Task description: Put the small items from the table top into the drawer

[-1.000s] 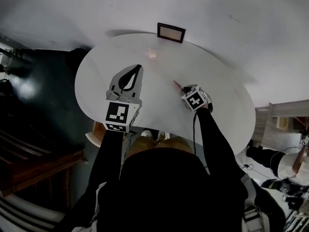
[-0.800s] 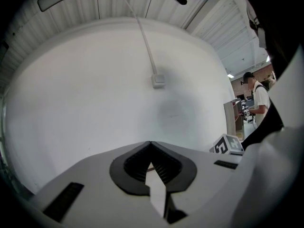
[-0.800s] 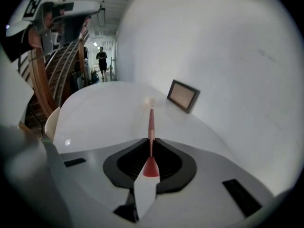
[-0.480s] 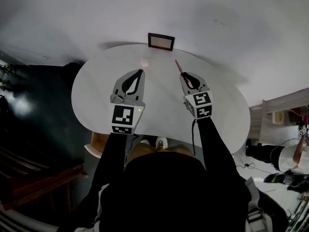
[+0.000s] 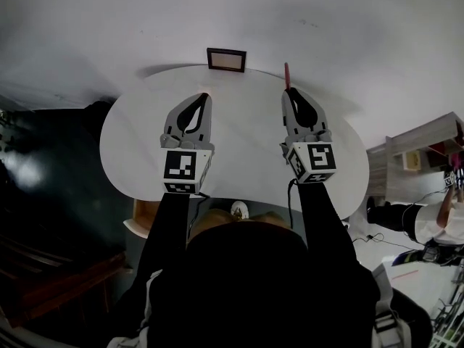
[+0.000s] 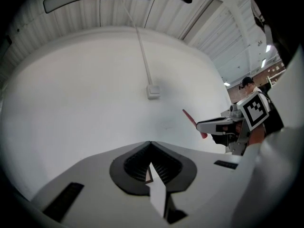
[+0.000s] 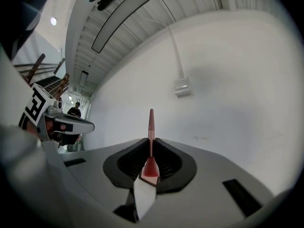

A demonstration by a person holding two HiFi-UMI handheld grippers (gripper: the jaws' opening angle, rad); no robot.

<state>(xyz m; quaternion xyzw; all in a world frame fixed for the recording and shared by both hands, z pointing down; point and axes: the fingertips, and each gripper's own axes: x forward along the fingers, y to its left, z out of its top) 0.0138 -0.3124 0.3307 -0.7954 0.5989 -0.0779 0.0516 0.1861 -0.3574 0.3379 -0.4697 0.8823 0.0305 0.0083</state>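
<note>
In the head view, a white oval desk point(image 5: 239, 147) lies below the person, whose dark sleeves point(image 5: 168, 230) and body cover its near edge. The left tongs point(image 5: 205, 96) reach over the left half of the desk. The right tongs point(image 5: 288, 93) reach over the right half, and a red stick point(image 5: 287, 75) juts from their tips past the far edge. A small dark-framed plate point(image 5: 225, 59) stands at the middle of the far edge. A brown wooden piece point(image 5: 141, 214) shows under the near-left edge, mostly hidden; I cannot tell whether it is the drawer, or what it holds. Another person point(image 5: 444, 227) is cut off by the right border.

In the left gripper view, the left tongs point(image 6: 150, 144) are pressed together with nothing between them. Ahead is a white wall with a thin duct that runs down to a small box point(image 6: 153, 92). At the right the right tongs point(image 6: 199, 126) hold the red stick point(image 6: 191, 119) slanting up to the left; their marker cube point(image 6: 256, 109) partly hides the hand behind it.

In the right gripper view, the right tongs point(image 7: 150, 144) are clamped on the wide lower end of the red stick point(image 7: 151, 127), whose thin end points up past the tips. The left tongs point(image 7: 90, 125) enter from the left, together. The wall box point(image 7: 182, 87) hangs beyond.
</note>
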